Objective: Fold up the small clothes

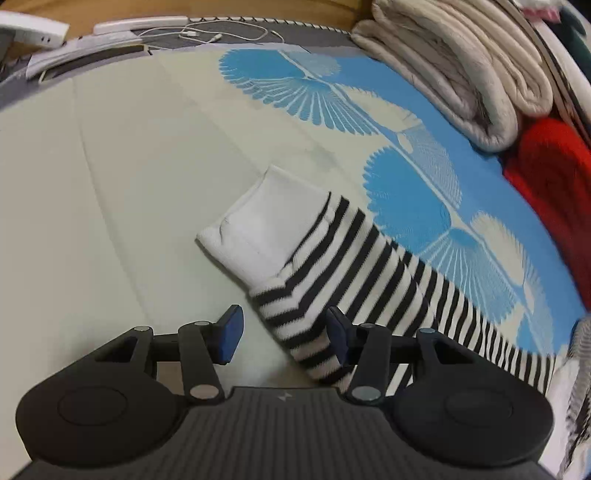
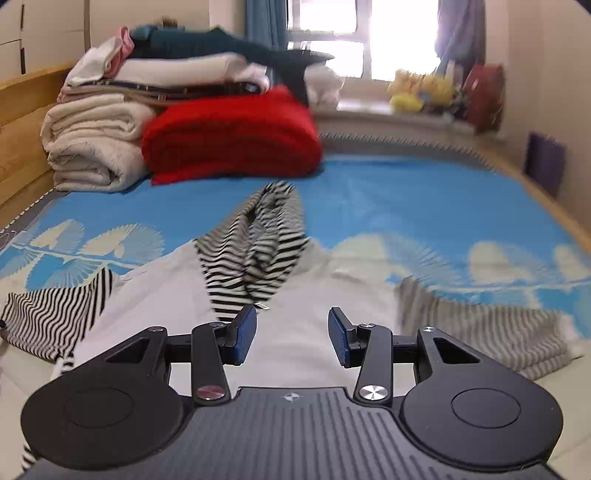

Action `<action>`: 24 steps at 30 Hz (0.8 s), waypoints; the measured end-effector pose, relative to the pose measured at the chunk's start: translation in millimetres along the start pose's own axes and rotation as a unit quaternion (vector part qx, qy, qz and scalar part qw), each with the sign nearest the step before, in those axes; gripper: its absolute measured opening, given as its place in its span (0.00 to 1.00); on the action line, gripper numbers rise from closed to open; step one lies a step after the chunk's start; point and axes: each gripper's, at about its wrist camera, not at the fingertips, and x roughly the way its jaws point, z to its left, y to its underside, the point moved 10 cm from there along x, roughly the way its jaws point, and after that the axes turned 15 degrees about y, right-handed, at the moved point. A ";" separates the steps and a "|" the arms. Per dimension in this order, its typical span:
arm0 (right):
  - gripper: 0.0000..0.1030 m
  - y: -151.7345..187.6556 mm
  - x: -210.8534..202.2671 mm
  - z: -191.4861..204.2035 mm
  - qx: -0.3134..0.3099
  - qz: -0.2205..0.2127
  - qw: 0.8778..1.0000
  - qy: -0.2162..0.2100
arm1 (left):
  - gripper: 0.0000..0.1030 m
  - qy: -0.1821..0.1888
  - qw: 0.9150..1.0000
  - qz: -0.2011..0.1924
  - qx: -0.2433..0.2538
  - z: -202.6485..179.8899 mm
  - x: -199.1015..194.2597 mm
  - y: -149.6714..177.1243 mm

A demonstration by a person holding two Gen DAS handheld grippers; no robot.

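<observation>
A small hooded garment lies on the bed: white body with black-and-white striped sleeves and a striped hood. In the left wrist view one striped sleeve with a white cuff stretches across the sheet. My left gripper is open, its jaws either side of a striped fold of that sleeve, not closed on it. My right gripper is open and empty, just above the white body below the hood. The other sleeve lies to the right.
A folded cream blanket and a red folded blanket are stacked at the head of the bed, with more folded clothes on top. The blue-and-cream patterned sheet covers the bed. Cables and white devices lie at the far edge.
</observation>
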 end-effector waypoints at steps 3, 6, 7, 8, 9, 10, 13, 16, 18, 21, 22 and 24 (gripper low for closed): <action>0.43 11.4 23.3 12.2 0.012 0.027 1.000 -0.007 | 0.19 -0.010 1.000 -0.004 0.015 -7.3 -1.8 -4.1; 0.44 27.7 43.2 16.8 0.025 0.076 0.997 0.004 | 0.05 -0.058 0.998 -0.007 0.035 -8.3 -4.7 -9.4; 0.44 29.6 45.8 18.1 0.031 0.086 0.996 -0.002 | 0.05 -0.083 0.995 -0.024 0.043 -11.1 -13.3 -15.0; 0.44 28.5 48.8 18.6 0.033 0.091 0.995 -0.005 | 0.05 -0.098 0.993 -0.041 0.056 -17.6 -21.8 -21.3; 0.44 27.1 50.1 17.6 0.034 0.093 0.995 -0.004 | 0.05 -0.107 0.990 -0.061 0.070 -30.5 -31.9 -27.9; 0.44 25.5 51.3 16.1 0.035 0.093 0.995 -0.003 | 0.05 -0.113 0.988 -0.074 0.080 -41.2 -37.9 -31.1; 0.44 24.8 54.7 4.5 0.043 0.097 0.994 0.003 | 0.05 -0.133 0.985 -0.072 0.082 -65.5 -45.6 -25.5; 0.43 27.9 56.6 -9.4 0.065 0.116 0.991 0.007 | 0.05 -0.130 0.985 -0.071 0.085 -93.9 -54.7 -12.7; 0.39 28.0 60.3 -20.2 0.076 0.123 0.990 0.004 | 0.05 -0.086 0.983 -0.094 0.135 -149.0 -67.8 -5.1; 0.14 29.5 57.1 -32.8 0.080 0.117 0.990 0.007 | 0.05 0.050 0.972 -0.095 0.211 -262.4 -86.4 36.1; 0.09 30.4 57.3 -37.5 0.082 0.117 0.990 0.012 | 0.05 0.091 0.967 -0.080 0.224 -292.6 -90.1 56.1; 0.04 33.3 60.1 -44.8 0.093 0.126 0.988 0.012 | 0.05 0.186 0.954 -0.026 0.235 -355.4 -96.5 112.8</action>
